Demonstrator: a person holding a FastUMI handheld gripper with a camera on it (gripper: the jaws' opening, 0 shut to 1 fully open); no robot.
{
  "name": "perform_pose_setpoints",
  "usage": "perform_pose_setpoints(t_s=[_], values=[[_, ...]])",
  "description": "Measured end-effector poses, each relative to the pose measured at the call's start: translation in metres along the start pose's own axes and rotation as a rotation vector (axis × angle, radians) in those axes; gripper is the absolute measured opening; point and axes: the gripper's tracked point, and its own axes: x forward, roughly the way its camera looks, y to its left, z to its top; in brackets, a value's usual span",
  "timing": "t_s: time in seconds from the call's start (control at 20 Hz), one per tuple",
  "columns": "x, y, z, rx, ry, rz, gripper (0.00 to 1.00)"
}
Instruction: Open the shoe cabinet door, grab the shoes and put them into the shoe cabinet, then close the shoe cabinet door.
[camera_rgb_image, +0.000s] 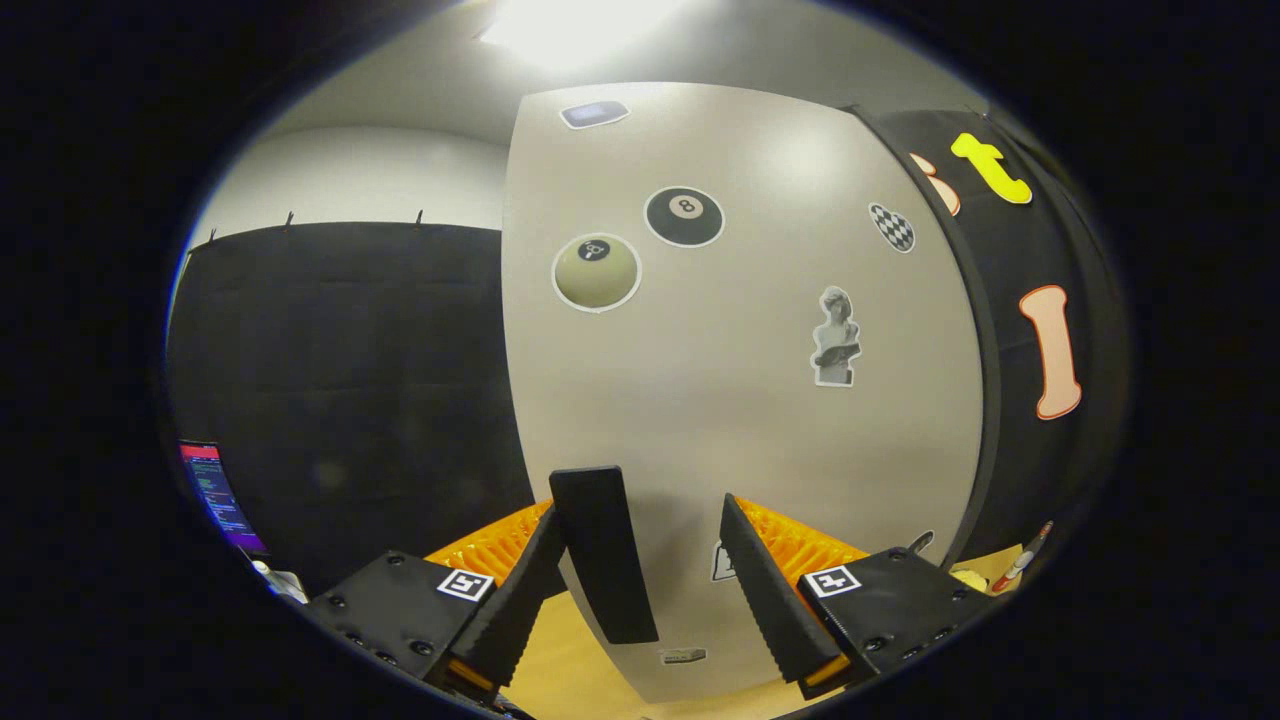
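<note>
Straight ahead of the tongs (640, 510) and very near, the shoe cabinet door (740, 400): a pale grey flat panel across the middle and right of the frame, curved by the lens. Seen from its outer face; whether fully closed against the cabinet, cannot tell.

On the lower part of the door, a black upright handle (603, 555), a flat bar, slightly tilted. Placed between the two fingers, much closer to the left finger (510, 610) than to the right finger (770, 600). Maybe touching the left finger, but not sure from this angle; clear gap to the right one.

Tongs spread wide, not pressing on anything from both sides.

Several stickers on the door:
- black eight ball (684, 216), upper middle
- pale ball (596, 272), just below and left of it
- checkered oval (892, 227), upper right
- grey statue bust (835, 338), right of centre
- small rectangular sticker (594, 114), near the top edge of the door

Left of the door, black cloth wall (340, 380), with white wall above it. At the lower left of the frame, a lit screen (220, 497). Below the door, between the fingers, a pale wooden surface (560, 650). At the top of the frame, a bright ceiling light (570, 25).
</note>
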Motion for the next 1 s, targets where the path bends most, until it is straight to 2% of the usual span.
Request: perform_pose_setpoints(t_s=[0.35, 0.4, 0.65, 0.85, 1.0], values=[[0.044, -0.002, 0.002, -0.014, -0.051, -0.114, 0.97], [0.048, -0.006, 0.001, -0.027, -0.062, -0.151, 0.97], [0.057, -0.008, 0.002, -0.057, -0.056, -0.203, 0.93], [0.047, -0.008, 0.004, -0.057, -0.068, -0.218, 0.96], [0.01, -0.017, 0.007, -0.109, -0.07, -0.239, 0.97]])
